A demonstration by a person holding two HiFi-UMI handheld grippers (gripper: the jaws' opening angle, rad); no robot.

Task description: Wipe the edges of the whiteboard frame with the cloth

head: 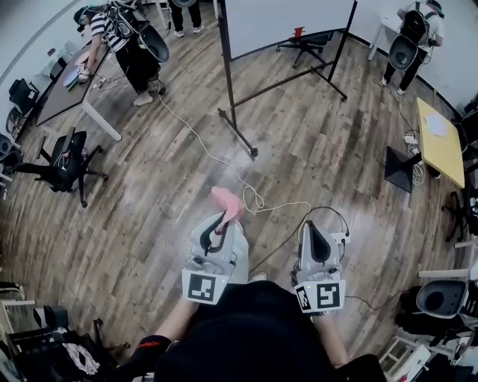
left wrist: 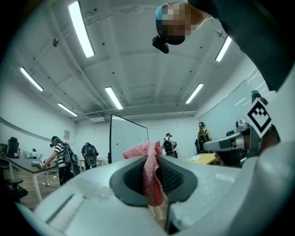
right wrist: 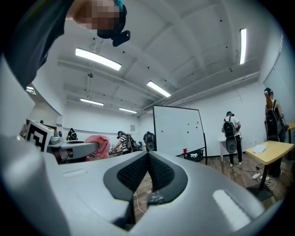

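A pink cloth (head: 226, 201) sticks out of my left gripper (head: 218, 226), which is shut on it; in the left gripper view the cloth (left wrist: 150, 177) is pinched between the dark pads. My right gripper (head: 317, 237) is shut with nothing between its jaws, held level beside the left one. The whiteboard (head: 287, 21) on its black wheeled stand is several steps ahead, at the top of the head view. It also shows far off in the left gripper view as the whiteboard (left wrist: 128, 137) and in the right gripper view as the whiteboard (right wrist: 179, 130). Both grippers are well short of it.
A white cable (head: 216, 159) snakes across the wood floor between me and the board's stand (head: 239, 136). A black office chair (head: 63, 162) and a grey table (head: 67, 87) are at left, a yellow table (head: 439, 142) at right. Other people stand around the room's edges.
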